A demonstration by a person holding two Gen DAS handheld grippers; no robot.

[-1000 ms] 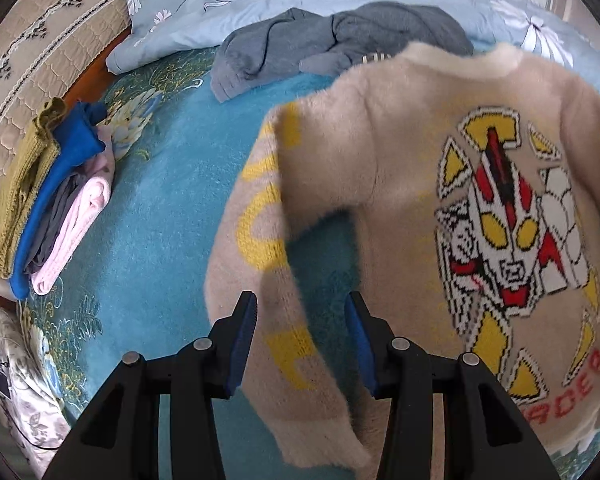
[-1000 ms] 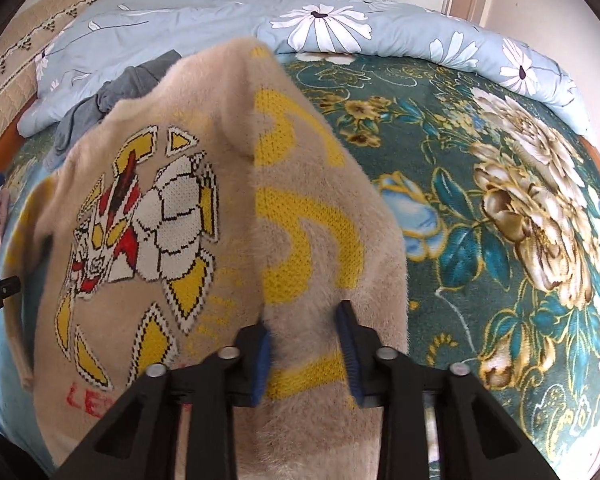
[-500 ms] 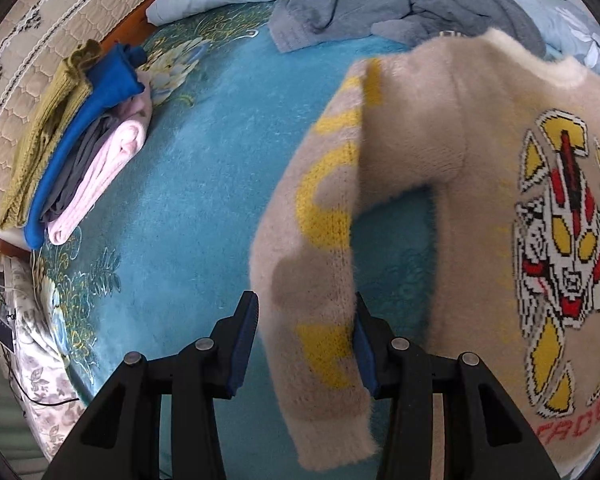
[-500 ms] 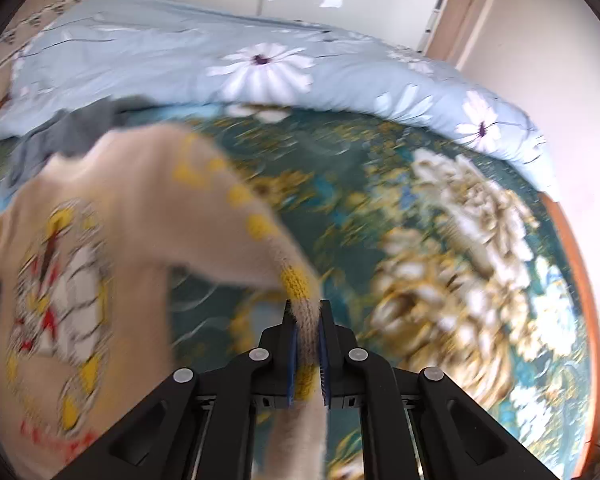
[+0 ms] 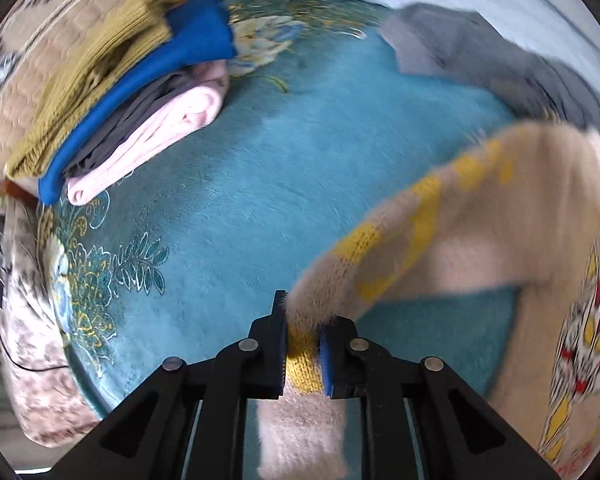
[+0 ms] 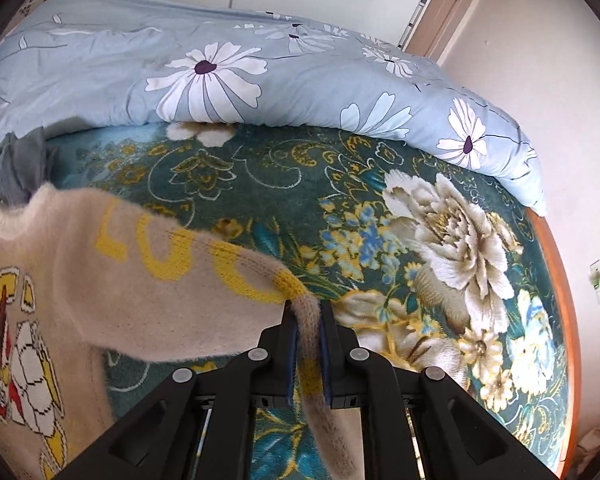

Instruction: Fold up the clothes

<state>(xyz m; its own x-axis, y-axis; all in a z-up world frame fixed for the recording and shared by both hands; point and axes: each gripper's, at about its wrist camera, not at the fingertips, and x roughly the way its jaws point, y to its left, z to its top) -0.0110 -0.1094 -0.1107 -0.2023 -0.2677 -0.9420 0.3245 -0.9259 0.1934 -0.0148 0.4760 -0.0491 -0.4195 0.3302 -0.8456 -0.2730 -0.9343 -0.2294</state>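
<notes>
With each sleeve pinched near its cuff by the left gripper (image 5: 303, 346) and right gripper (image 6: 309, 354), the beige cartoon sweater (image 6: 80, 280) hangs spread above the teal floral blanket (image 5: 260, 168). Fuzzy knit could slip free under tension. Nearby: a grey garment (image 5: 500, 60), folded stack (image 5: 132, 92).

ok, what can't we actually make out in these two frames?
- Left wrist: sweater chest print is motion-blurred and cut by the right edge.
- Left wrist: grey garment smeared; type unclear.
- Right wrist: sleeve cuff hidden below the right claw.
- Right wrist: sweater hem cut off bottom left.
</notes>
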